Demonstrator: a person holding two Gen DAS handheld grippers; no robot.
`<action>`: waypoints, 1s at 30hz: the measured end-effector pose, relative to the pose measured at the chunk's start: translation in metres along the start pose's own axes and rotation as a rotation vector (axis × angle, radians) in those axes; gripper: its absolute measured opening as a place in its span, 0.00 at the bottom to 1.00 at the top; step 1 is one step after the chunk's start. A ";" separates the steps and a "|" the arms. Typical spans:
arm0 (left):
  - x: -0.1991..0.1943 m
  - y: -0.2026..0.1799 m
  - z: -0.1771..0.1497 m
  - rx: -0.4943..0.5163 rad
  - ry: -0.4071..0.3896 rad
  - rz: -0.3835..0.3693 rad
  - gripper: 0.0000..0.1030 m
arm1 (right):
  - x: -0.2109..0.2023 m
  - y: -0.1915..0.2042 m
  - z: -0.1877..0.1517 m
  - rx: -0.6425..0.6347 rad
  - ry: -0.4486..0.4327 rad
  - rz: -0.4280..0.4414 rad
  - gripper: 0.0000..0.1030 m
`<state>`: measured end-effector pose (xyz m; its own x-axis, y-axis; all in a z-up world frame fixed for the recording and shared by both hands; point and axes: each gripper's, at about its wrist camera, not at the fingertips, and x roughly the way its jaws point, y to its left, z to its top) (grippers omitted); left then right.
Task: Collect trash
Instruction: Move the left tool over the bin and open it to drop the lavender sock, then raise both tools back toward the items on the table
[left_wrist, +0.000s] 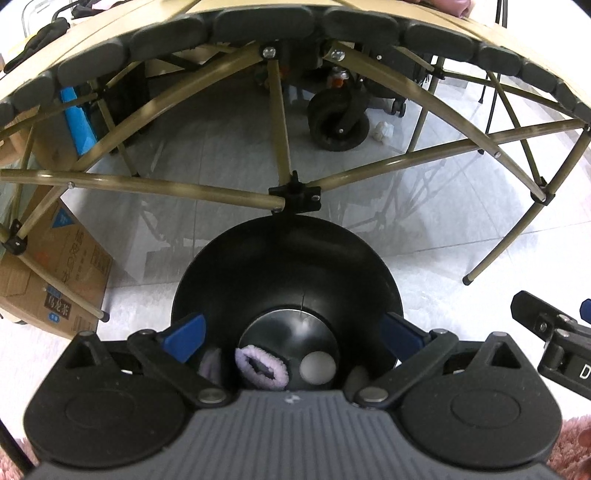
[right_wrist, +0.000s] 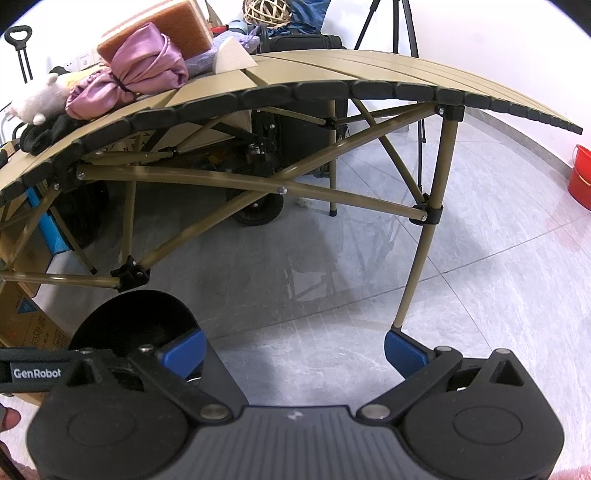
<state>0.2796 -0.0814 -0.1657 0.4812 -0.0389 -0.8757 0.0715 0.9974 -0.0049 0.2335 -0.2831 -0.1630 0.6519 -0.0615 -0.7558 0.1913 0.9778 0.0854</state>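
Note:
A black round bin stands on the tiled floor in front of the folding table. Inside it lie a fuzzy lilac scrunchie and a small grey-white ball. My left gripper hovers over the bin's mouth, open and empty. The right gripper shows at the right edge of that view. In the right wrist view my right gripper is open and empty above bare floor, with the bin at its left. A crumpled white scrap lies on the floor beyond the table.
A tan folding table with crossed legs stands ahead, carrying a pink satin bundle, a plush toy and a sponge block. A cardboard box is at left, a wheeled cart behind, a red bucket far right.

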 end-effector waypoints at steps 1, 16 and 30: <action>0.000 0.001 0.000 -0.002 0.005 -0.001 1.00 | 0.000 0.000 0.000 0.000 0.000 0.000 1.00; -0.004 0.008 -0.005 -0.001 0.084 -0.028 1.00 | -0.004 0.004 0.000 -0.004 -0.009 0.012 1.00; -0.059 0.028 -0.005 0.009 -0.093 -0.073 1.00 | -0.031 0.006 0.004 0.010 -0.096 0.087 1.00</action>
<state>0.2492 -0.0505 -0.1166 0.5538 -0.1168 -0.8244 0.1169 0.9912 -0.0619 0.2168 -0.2758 -0.1363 0.7336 0.0041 -0.6796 0.1380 0.9783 0.1548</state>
